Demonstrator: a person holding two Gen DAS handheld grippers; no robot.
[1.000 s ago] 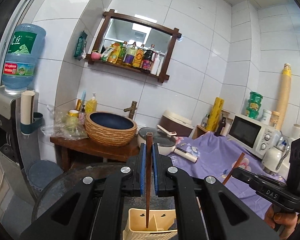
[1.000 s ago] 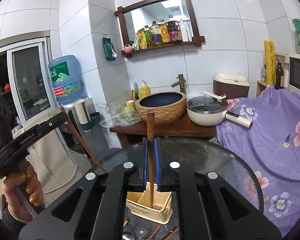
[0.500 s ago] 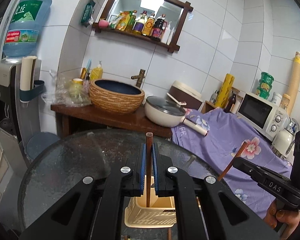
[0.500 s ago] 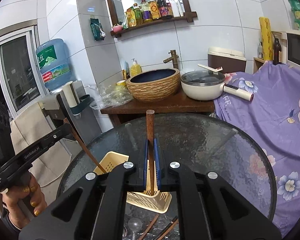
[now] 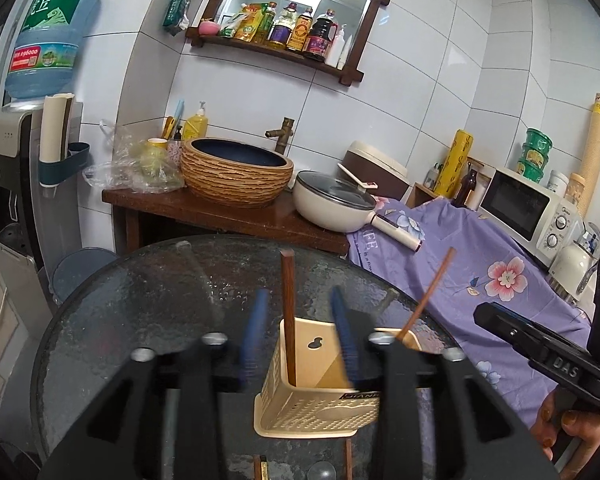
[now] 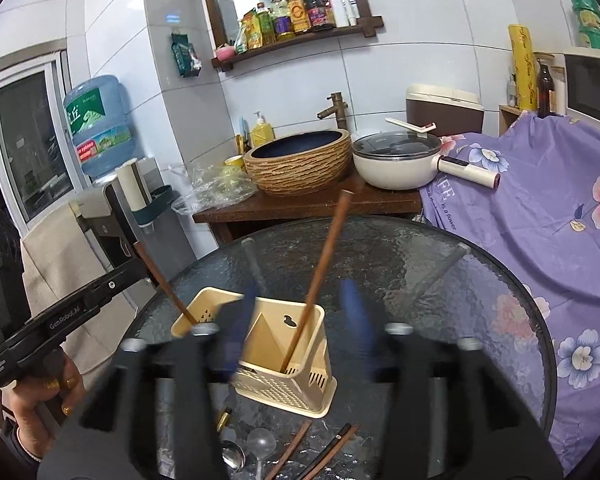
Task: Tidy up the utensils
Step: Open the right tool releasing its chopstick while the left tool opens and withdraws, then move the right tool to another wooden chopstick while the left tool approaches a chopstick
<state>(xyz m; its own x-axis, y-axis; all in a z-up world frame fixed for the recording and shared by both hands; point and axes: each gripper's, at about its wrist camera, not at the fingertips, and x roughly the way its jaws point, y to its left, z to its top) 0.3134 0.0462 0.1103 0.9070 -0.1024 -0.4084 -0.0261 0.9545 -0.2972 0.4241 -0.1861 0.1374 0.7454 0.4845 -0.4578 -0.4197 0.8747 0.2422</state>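
A cream utensil holder (image 5: 316,392) stands on the round glass table (image 5: 140,320); it also shows in the right wrist view (image 6: 284,360). My left gripper (image 5: 300,328) is open above it, and a brown chopstick (image 5: 288,312) stands upright in the holder between its blue pads, free of them. My right gripper (image 6: 300,324) is open too, and a second brown chopstick (image 6: 320,272) leans in the holder's right compartment. That chopstick shows in the left wrist view (image 5: 428,292), as does the right gripper's body (image 5: 540,352).
Loose chopsticks (image 6: 320,452) and spoons (image 6: 244,452) lie on the glass in front of the holder. Behind the table stand a wooden counter with a woven basin (image 6: 300,164) and a lidded pan (image 6: 396,160). A purple flowered cloth (image 6: 540,208) covers the right side.
Both grippers have opened and let go of their chopsticks, which now stand in the holder. Both cameras have tilted down toward the table.
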